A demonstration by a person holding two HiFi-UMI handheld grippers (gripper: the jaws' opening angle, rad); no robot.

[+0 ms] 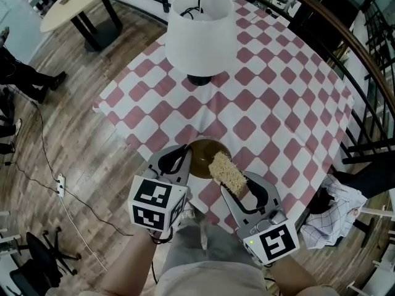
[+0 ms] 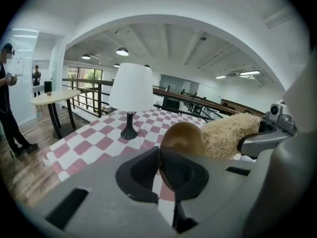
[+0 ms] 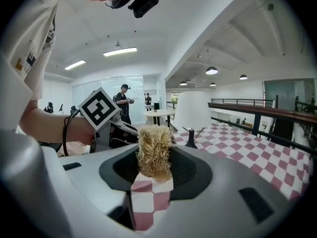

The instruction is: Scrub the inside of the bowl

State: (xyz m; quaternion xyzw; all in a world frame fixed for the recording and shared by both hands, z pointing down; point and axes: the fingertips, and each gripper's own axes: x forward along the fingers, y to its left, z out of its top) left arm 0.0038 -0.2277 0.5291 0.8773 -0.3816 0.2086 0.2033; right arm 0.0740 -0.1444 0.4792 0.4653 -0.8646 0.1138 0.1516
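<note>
Table [image 1: 290,97], checked red-and-white cloth: the largest item, working surface only. I stand at its near edge, so both tools meet just in front of me.

Lamp [image 1: 201,32], white shade on a dark foot: upright towards the middle of the cloth, well apart from the work. No role in the task.

Bowl [image 1: 205,157], brown, small: at the near edge of the table, between the two tools. It is gripped by its rim and tipped. My reading is that this frees the opening for the scrubber and stops the bowl skating on the cloth. Whether its base touches the cloth I cannot tell.

Scrubber [image 1: 228,172], a pale fibrous pad: held end-on, its free end over the bowl's right rim. Contact with the inside is not confirmed. Scrubbing appears about to begin.

Left tongs [image 2: 159,168]: jaws nearly together, pinching only the thin wall of the bowl at its rim. This is the steadying hand.

Right tongs [image 3: 154,171]: jaws part-closed on the lower end of the scrubber, fibres bulging out above the pads. Grip looks firm enough for rubbing.
</note>
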